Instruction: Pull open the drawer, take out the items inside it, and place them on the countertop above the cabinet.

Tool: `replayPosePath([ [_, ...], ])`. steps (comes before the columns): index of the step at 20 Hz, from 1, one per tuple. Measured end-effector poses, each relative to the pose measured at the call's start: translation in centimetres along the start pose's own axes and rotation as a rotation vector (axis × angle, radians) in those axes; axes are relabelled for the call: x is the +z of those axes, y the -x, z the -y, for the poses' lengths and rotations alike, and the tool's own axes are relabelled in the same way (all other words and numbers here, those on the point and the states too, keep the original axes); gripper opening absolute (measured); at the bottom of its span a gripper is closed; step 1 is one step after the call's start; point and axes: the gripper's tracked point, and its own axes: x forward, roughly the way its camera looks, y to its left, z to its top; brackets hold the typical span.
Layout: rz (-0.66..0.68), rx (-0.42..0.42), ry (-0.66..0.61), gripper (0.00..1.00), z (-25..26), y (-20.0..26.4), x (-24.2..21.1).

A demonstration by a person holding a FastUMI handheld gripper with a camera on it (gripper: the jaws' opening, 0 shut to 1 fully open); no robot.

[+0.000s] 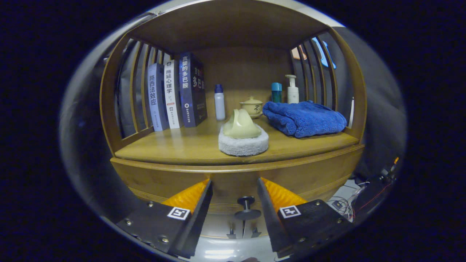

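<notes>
A wooden cabinet has a countertop (189, 145) and, under it, a curved drawer front (233, 182) that looks closed. A small dark knob (247, 204) sticks out of the drawer front. My gripper (235, 181) is open, with one finger on each side of the knob and neither touching it. The fingertips (205, 193) reach close to the drawer front. What lies inside the drawer is hidden.
On the countertop stand a pale-handled scrubber on a white pad (243, 136), a folded blue towel (304, 118), three books (178, 94), a white bottle (219, 102), a lidded cup (251, 106) and two more bottles (291, 89). Slatted sides and a roof enclose it. Cables (346, 203) lie lower right.
</notes>
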Motion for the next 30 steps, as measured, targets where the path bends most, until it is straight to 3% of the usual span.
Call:
replayPosePath([
  [13,-0.035,0.017,0.011,0.75,-0.6,0.2,0.7],
  [18,0.070,0.065,0.015,0.77,-2.7,2.4,6.7],
  [25,0.267,0.041,0.119,0.77,-2.5,10.4,16.7],
  [30,0.356,0.045,0.103,0.76,-1.8,17.5,19.0],
])
